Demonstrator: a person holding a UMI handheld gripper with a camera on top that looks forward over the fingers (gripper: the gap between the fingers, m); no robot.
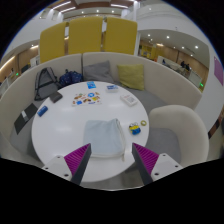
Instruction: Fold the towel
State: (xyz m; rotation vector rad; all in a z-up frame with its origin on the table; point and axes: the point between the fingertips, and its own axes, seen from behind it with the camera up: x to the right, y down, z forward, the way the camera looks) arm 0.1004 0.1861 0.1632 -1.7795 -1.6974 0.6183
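Observation:
A pale grey towel [104, 137] lies bunched on the near part of a round white table [70, 125], just ahead of my fingers and slightly between them. My gripper [112, 160] hangs above the table's near edge, open, its two fingers spread wide with magenta pads [77, 157] showing. Nothing is held between them. The towel's near edge reaches toward the gap between the fingertips; whether it touches them I cannot tell.
Small colourful items [88, 97], a blue card [42, 110] and a yellow-blue object [136, 127] lie on the table. A curved booth seat with yellow cushions [130, 74] rings it; a bag [70, 78] sits behind. A white chair [180, 128] stands right.

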